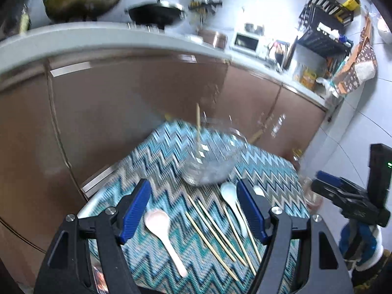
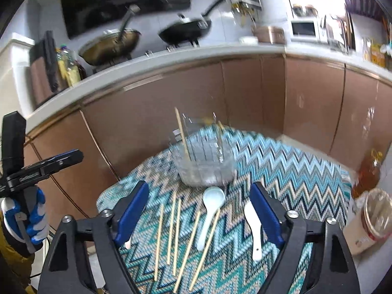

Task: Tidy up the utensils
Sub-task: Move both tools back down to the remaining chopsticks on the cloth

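Both tools w/ jaws spread wide, nothing held: left gripper [image 1: 194,210] hangs over the zigzag-patterned blue/teal woven cloth [image 1: 156,147], right gripper [image 2: 199,214] likewise. On the cloth, loose pale wooden chopsticks [image 2: 175,235] lie scattered btwn the blue fingers. A pink ceramic soup spoon [image 1: 161,232] sits near the left tool's left finger; a white ceramic soup spoon [image 2: 210,210] lies among the sticks, another white spoon [image 2: 253,230] just beside the right tool's right finger. Behind them, a clear plastic divided holder [image 2: 203,164] w/ one chopstick [image 2: 182,134] leaning upright inside.
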A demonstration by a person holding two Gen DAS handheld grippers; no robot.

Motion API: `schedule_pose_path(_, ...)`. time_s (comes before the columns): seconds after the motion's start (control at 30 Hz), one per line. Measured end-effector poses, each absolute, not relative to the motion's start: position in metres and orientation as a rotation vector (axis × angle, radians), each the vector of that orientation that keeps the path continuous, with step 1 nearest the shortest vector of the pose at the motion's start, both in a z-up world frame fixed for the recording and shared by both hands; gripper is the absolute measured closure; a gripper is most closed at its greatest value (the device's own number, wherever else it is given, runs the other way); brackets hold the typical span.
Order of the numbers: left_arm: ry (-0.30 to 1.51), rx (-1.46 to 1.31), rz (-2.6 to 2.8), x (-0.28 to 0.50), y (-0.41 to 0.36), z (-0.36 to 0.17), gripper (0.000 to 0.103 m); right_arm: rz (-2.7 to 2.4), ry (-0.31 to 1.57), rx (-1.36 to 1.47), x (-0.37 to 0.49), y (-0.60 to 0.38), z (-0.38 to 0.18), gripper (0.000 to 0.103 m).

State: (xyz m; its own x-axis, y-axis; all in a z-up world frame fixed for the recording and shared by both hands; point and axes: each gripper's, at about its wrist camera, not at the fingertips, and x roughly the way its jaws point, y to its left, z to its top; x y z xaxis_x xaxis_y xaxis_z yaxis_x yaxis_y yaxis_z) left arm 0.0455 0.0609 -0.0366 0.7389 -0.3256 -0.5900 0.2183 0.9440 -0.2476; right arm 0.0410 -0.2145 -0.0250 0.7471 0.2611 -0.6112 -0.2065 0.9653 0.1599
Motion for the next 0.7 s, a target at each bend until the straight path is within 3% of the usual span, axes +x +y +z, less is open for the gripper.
schedule_pose_path(0.37,0.963,-0.249,-0.377,0.086,0.03,-0.097,0.037,0.263,1.022,0.131,0.099,-0.219,-0.104,0.066)
schedule_pose_path(0.53,1.105,-0.295,-0.353,0.107,0.024,-0.132,0.055,0.269,1.139,0.101,0.119,-0.213,-0.14,0.074)
schedule_pose_path(0.7,1.201,-0.324,-0.31,0.12,0.019,-0.161,0.061,0.279,1.209,0.068,0.134,-0.209,-0.163,0.075)
